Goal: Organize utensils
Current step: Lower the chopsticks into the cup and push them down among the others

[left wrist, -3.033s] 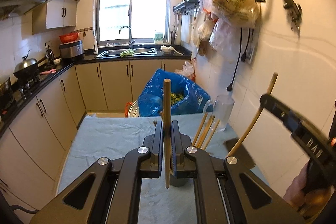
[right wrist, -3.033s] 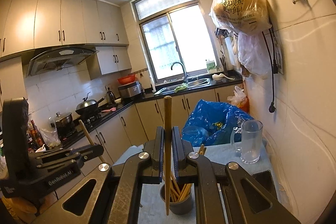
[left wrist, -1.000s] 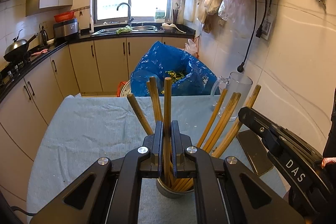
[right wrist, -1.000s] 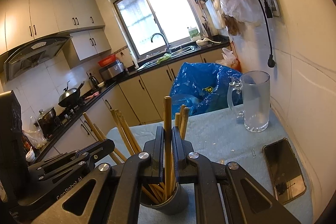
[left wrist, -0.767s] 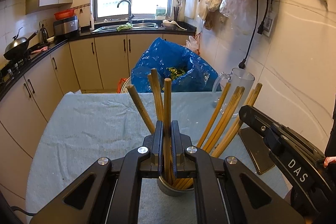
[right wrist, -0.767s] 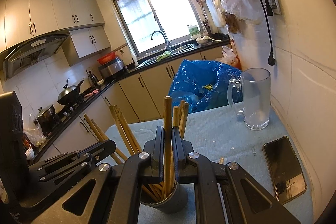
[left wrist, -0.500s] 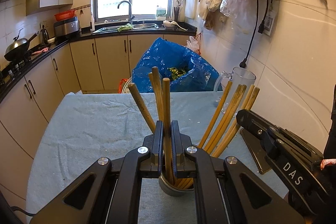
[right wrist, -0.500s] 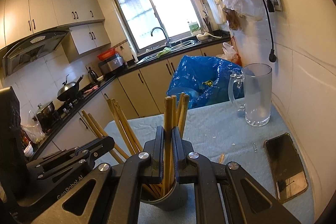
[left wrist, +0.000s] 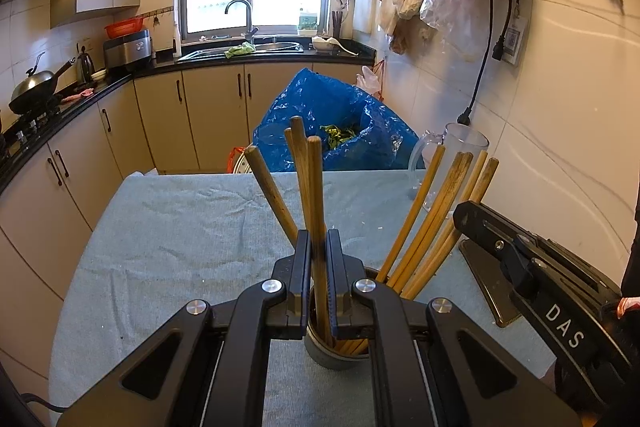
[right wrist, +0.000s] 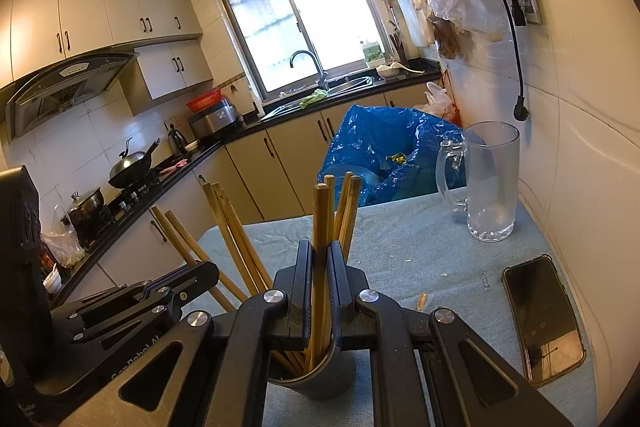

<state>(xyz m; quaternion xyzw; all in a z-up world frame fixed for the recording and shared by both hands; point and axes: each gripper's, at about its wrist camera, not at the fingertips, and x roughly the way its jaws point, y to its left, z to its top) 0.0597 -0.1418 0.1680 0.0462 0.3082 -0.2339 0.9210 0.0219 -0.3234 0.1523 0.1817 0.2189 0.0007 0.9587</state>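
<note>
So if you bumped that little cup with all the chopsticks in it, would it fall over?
It might. The cup is short and narrow, while the chopsticks stick far above its rim and lean outward, so it looks top-heavy. It also stands on a wrinkled cloth, which may be less steady. It looks like metal, so it probably wouldn't break.

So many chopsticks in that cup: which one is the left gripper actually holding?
The upright chopstick in the middle, pinched by the left gripper. The others lean loose against the cup rim, left and right.
</note>
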